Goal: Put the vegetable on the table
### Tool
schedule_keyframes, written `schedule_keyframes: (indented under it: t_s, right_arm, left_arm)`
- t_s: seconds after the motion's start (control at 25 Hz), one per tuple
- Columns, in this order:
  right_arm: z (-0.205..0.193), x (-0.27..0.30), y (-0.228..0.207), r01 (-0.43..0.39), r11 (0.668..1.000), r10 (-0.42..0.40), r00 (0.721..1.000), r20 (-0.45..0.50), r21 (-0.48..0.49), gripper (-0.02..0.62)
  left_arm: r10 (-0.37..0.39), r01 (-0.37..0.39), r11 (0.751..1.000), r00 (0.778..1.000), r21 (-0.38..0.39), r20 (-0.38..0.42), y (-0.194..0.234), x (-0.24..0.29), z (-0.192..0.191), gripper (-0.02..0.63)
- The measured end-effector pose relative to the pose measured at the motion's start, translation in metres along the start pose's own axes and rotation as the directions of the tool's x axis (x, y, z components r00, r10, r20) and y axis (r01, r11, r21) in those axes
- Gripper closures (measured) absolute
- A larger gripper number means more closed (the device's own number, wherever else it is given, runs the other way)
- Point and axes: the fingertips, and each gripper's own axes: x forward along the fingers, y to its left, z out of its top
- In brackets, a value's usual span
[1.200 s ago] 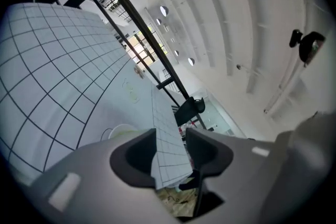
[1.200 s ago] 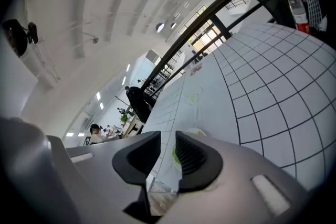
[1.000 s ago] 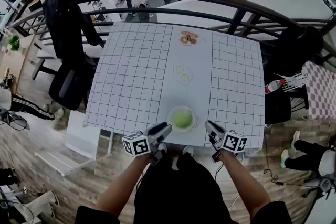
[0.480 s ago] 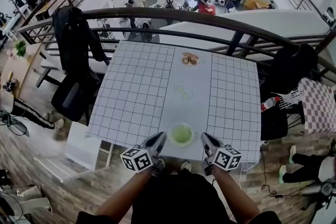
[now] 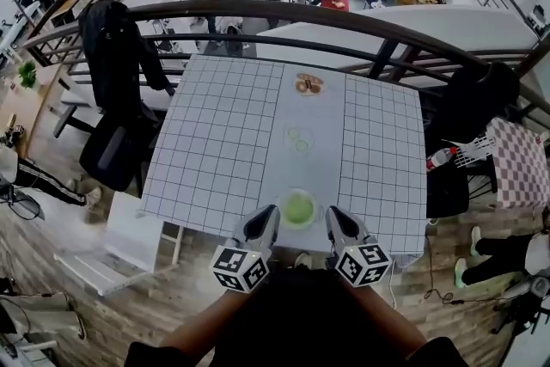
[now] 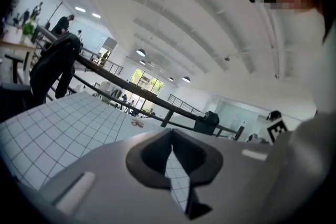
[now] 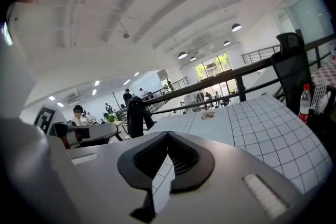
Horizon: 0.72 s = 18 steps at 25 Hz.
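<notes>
Vegetable (image 5: 298, 207), a pale green ball, lay in a bowl (image 5: 279, 212) at the near edge of the table (image 5: 215, 142), about midway along it. It was not yet on the surface itself.

Your left gripper (image 5: 266, 217) hovered just left of the bowl at that edge, jaws pressed together on nothing. If you had gone in like that, the closed tips would likely have shoved the bowl instead of taking the vegetable. With the bowl so close to the near edge, a push toward you could have sent it off.

The vegetable looked round and smooth. A pinch off its middle might have squirted it out, and once set down it might have rolled to the edge. The plate of slices (image 5: 299, 139) at the table's centre was well apart and at little risk.

Your right gripper (image 5: 333, 216) hung just right of the bowl, also clamped shut and empty. Closing in from both sides at uneven speed could have tipped the bowl toward the slower one.
</notes>
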Motion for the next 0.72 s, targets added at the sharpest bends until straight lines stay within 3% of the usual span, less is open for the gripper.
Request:
schedule_keyframes:
  t_s: [0.2,0.32,0.56,0.72]
  right_arm:
    - [0.038,-0.019,0.045,-0.006,0.995,0.013,0.997,0.079,-0.099,0.597]
    - [0.036,-0.020,0.041,0.013,0.989,0.003,0.994,0.107,-0.149,0.597]
    - [0.041,-0.019,0.039,0.044,0.971,-0.003,0.985,0.175,-0.235,0.597]
    - [0.058,-0.026,0.048,0.077,0.962,-0.019,0.976,0.216,-0.263,0.597]
  left_arm:
    - [0.012,-0.016,0.990,0.999,0.141,0.032,-0.017,-0.019,0.034,0.597]
    - [0.018,-0.033,0.977,0.997,0.213,0.074,-0.023,-0.015,0.028,0.597]
    - [0.006,-0.032,0.961,0.996,0.276,0.094,-0.022,-0.008,0.014,0.597]
    - [0.015,-0.062,0.951,0.988,0.302,0.155,-0.032,-0.020,0.038,0.597]
